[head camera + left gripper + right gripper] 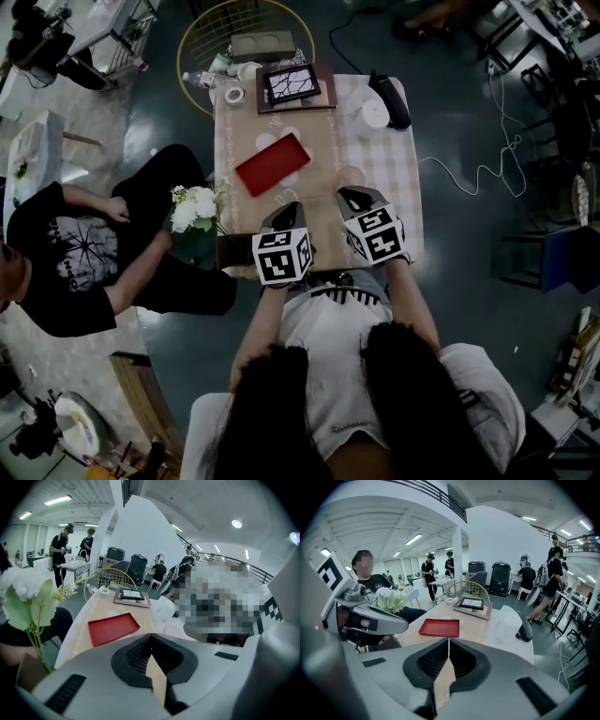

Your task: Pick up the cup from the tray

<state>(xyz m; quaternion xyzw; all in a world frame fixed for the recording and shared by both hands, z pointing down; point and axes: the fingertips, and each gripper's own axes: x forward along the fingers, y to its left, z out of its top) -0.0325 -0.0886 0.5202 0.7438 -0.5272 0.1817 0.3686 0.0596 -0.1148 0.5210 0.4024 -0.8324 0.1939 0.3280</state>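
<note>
Left gripper (289,211), right gripper (354,197): hovering lower centre over the table's (242,131) near edge, jaws pressing together on nothing.
Red tray (272,164): lying mid-frame ahead of them.
White cup (375,112), if it is one: standing upper right, beside a black object (396,98), off the tray.
Flowers (195,208): sitting left of the left gripper.

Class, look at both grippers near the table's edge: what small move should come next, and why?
Probably opening the right gripper and easing it toward the red tray: its jaws are together, well short of it. The tray itself looks bare.
</note>
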